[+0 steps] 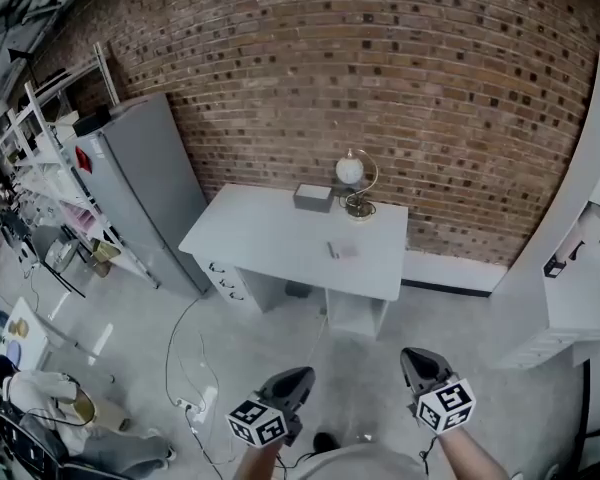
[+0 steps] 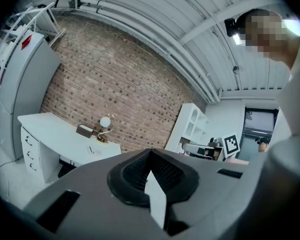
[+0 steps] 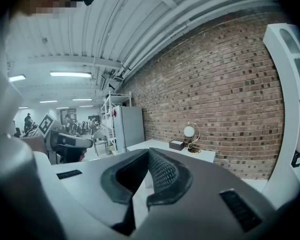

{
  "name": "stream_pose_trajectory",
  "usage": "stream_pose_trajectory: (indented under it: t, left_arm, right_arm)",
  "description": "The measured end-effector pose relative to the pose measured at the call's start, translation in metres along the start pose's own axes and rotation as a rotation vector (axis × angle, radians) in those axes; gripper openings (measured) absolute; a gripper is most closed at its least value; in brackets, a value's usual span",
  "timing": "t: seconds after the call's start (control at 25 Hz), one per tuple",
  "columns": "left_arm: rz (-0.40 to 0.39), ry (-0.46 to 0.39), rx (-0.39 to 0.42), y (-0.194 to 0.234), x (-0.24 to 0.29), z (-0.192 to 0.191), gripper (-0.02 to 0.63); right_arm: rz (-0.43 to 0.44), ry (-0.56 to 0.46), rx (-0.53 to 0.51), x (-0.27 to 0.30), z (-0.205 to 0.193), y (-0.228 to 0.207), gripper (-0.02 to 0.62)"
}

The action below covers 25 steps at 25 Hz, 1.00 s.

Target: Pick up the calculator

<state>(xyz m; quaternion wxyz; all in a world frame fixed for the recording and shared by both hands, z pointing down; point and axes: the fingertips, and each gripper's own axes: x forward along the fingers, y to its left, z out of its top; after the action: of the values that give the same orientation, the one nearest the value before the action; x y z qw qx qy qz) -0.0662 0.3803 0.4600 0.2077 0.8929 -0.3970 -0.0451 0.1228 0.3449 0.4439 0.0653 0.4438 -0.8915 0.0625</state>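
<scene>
The calculator (image 1: 342, 250) is a small flat grey thing lying on the white desk (image 1: 250, 230) by the brick wall, right of the desk's middle. The left gripper view shows it as a tiny patch (image 2: 93, 150) on the desk. Both grippers are far from it, held low over the floor in front of the person. My left gripper (image 1: 302, 374) (image 2: 150, 152) is shut, jaws together and nothing between them. My right gripper (image 1: 410, 354) (image 3: 148, 152) also has its jaws meeting at the tips and holds nothing.
A grey box (image 1: 314, 197) and a globe lamp (image 1: 352, 176) stand at the desk's back edge. A grey cabinet (image 1: 140, 188) and white shelving (image 1: 40, 138) are on the left, a white unit (image 1: 580, 288) on the right. Cables (image 1: 195, 388) trail across the floor.
</scene>
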Motion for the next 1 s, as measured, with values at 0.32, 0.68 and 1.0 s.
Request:
stream_pose_trajectory:
  t: [0.32, 0.68, 1.0]
  left_arm:
    - [-0.004, 0.015, 0.006, 0.020, -0.004, 0.004, 0.084]
    - [0.004, 0.029, -0.041, 0.055, -0.010, 0.003, 0.267]
    - [-0.002, 0.057, -0.062, 0.095, -0.025, 0.003, 0.325]
  right_arm:
    - [-0.020, 0.007, 0.016, 0.013, -0.003, 0.009, 0.009]
    - [-0.049, 0.019, 0.040, 0.031, -0.014, 0.017, 0.009]
    - [-0.078, 0.041, 0.031, 0.058, -0.017, 0.026, 0.009]
